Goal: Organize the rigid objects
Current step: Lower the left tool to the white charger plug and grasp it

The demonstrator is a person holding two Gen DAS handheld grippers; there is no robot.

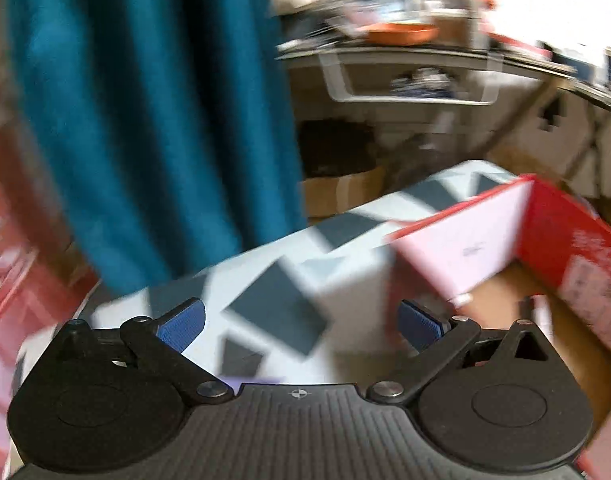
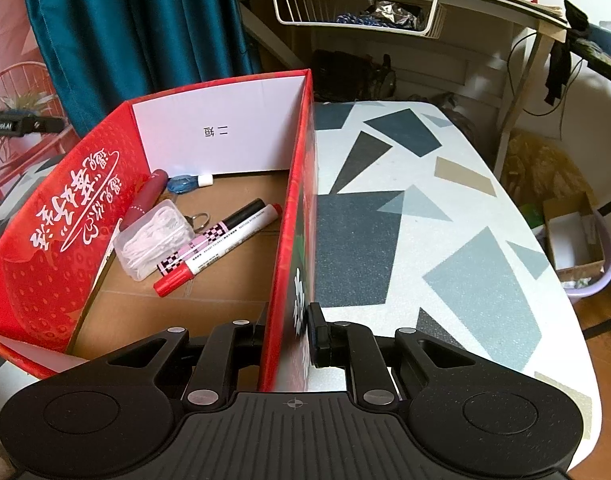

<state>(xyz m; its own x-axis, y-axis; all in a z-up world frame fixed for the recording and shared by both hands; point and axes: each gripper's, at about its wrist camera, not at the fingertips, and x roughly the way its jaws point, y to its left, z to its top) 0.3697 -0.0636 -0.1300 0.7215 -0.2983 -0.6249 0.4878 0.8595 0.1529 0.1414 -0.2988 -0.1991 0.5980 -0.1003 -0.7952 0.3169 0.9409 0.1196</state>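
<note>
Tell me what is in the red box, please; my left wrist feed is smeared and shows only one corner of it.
Observer: A red-capped marker and a black-capped marker lie side by side on its cardboard floor.
Operator: Anything else in there?
Observer: A clear case of white items sits left of them, with a dark red tube beside it.
Operator: Where is the right tool?
Observer: The right tool is shut on the right wall of the red box, one finger inside and one outside.
</note>
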